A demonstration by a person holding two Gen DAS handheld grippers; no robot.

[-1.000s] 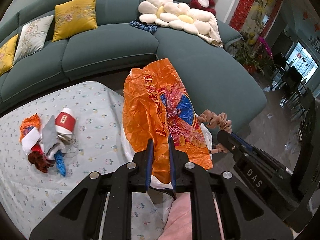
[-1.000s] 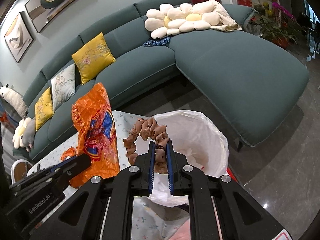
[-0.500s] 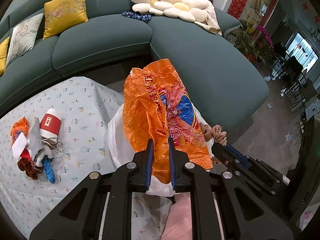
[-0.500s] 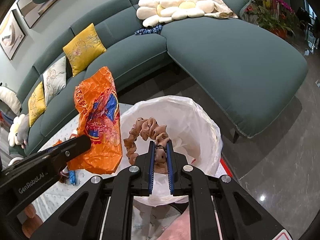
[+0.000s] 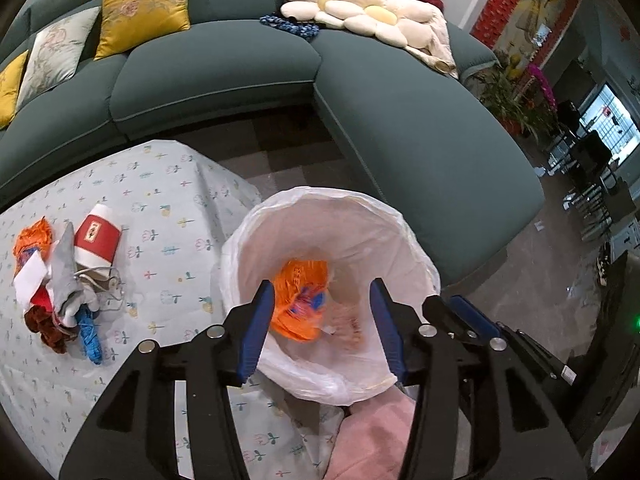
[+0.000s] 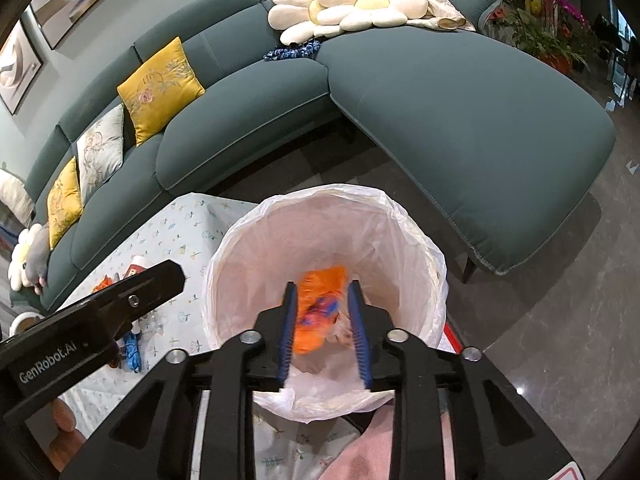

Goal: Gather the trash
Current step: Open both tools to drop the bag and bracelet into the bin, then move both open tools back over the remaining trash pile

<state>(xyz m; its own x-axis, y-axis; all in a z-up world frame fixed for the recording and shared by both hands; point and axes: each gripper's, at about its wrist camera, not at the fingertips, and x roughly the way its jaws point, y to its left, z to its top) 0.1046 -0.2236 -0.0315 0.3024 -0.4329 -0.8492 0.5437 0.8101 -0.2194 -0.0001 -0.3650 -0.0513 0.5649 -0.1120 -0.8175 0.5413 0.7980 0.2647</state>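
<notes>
Left wrist view looks straight down into the bin (image 5: 400, 216), a round can lined with a white bag, and inside it sits the orange wrapper (image 5: 300, 300), crumpled low against the near-left wall, with a blurred pale-brown scrunchie (image 5: 348, 320) just beside it on the right. Left gripper (image 5: 324, 320) hangs over the bin mouth with its blue-padded fingers spread wide and nothing between them. Right wrist view gives the same bin (image 6: 424, 248) from the other side: the wrapper (image 6: 320, 312) shows between the blue pads, down in the liner, motion-blurred, the scrunchie (image 6: 340, 330) a smear next to it. Right gripper (image 6: 322, 322) is parted too, a narrower gap than the left, gripping nothing. The bin stands just off the table's right edge, its liner touching the floral cloth (image 5: 160, 208). Over near the table's left edge lies the rest of the trash: a red-and-white paper cup (image 5: 98, 238) on its side, a second orange scrap (image 5: 32, 240), a grey piece (image 5: 66, 272), a dark red scrunchie (image 5: 44, 322) and a blue twist (image 5: 89, 334), all heaped together and touching. Behind the table runs the green sofa (image 5: 420, 132) with yellow cushions (image 5: 144, 4) and a white flower pillow (image 5: 352, 8).
</notes>
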